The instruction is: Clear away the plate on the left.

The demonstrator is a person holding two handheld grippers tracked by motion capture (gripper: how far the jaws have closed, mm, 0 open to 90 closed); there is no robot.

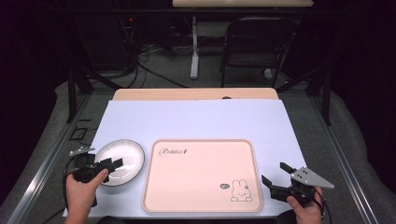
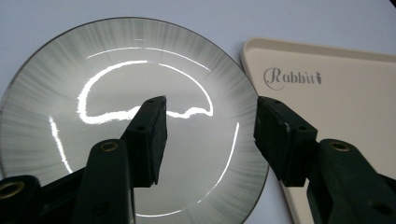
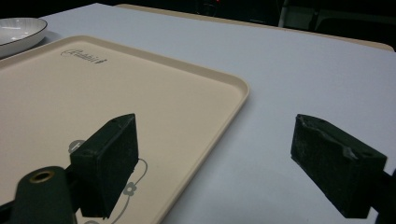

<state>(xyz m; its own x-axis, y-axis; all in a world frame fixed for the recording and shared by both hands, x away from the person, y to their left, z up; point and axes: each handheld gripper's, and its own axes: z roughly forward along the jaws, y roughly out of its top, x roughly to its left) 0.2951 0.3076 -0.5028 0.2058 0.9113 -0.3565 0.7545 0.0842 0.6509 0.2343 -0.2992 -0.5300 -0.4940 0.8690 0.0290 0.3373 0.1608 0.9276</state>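
Plate (image 1: 122, 161): white, shallow, dark thin rim, glossy with streaked grey shading toward the edge. Sits on the pale sheet (image 1: 196, 119) covering the table, just beside the tray's left edge, apart from it by a narrow strip of sheet. Nothing on it.

Tray (image 1: 201, 175): cream, rectangular, rounded corners, low raised lip. Script lettering near its far left corner (image 2: 293, 77), a rabbit drawing (image 1: 241, 191) near its near right corner. Surface bare.

Left gripper (image 1: 108, 166): held in the person's left hand (image 1: 81, 186), left of the tray, reaching over the plate's near left part. In the left gripper view its 2 jaws stand spread; 1 hangs over the plate's middle, the other over the gap between plate rim and tray corner. Nothing between them. Cannot tell whether either jaw touches the plate.

Right gripper (image 1: 275, 176): held in the person's right hand (image 1: 306, 210), right of the tray's near right corner, over the bare sheet. Jaws wide apart, gripping nothing. In the right gripper view 1 jaw sits over the tray's rabbit corner, the other over the sheet beyond the tray's lip.

Beyond the tray, past the table's far edge: a dark folding chair (image 1: 257, 44).
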